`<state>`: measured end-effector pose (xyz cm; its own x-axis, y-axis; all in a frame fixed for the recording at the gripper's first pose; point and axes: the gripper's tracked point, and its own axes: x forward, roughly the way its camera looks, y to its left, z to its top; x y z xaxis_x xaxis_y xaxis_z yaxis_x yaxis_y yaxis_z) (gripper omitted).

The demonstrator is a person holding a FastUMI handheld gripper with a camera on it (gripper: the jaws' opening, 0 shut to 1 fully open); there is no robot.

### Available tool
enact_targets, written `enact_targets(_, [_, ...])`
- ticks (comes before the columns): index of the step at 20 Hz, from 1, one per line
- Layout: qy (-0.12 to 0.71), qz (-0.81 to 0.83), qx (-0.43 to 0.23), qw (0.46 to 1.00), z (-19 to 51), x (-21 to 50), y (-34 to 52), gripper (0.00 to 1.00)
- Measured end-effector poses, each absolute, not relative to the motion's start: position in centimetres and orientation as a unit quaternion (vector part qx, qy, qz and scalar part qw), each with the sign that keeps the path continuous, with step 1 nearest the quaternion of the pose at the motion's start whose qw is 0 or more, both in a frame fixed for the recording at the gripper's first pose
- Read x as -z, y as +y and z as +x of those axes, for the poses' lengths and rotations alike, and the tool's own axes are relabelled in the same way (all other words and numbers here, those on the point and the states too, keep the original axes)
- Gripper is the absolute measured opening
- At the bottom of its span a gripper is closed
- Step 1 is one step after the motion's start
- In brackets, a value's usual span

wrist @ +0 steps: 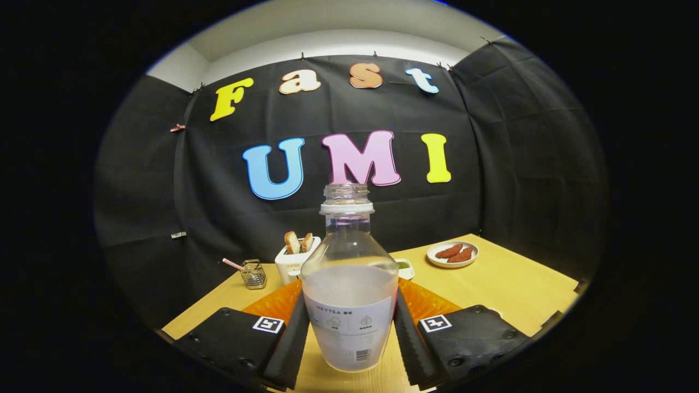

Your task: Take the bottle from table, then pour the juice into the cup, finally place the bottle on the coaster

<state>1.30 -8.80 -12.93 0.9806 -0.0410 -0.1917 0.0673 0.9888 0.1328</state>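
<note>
Tongs (349, 333) clamped on both sides of bottle (349, 295), uncapped, upright | bottle seemingly just off table (508, 284), near edge | step: take done, I judge | next: I find cup, tilt slowly

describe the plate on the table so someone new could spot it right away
Start at the wooden table and look past the bottle held between the gripper fingers, toward the far corner. The small white plate sits there, alone in carrying two reddish-brown sausage-like pieces.
</note>
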Motion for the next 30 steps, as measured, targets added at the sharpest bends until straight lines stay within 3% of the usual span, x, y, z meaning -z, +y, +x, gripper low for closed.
enact_targets(12, [0.17, 0.339, 0.029, 0.925, -0.8, 18.8, -10.5, 0.75])
enact_targets(20, [0.143, 0.532, 0.088, 0.83, -0.4, 21.1, -14.7, 0.75])
enact_targets(30, [0.117, 0.651, 0.12, 0.741, 0.6, 23.0, -16.4, 0.75])
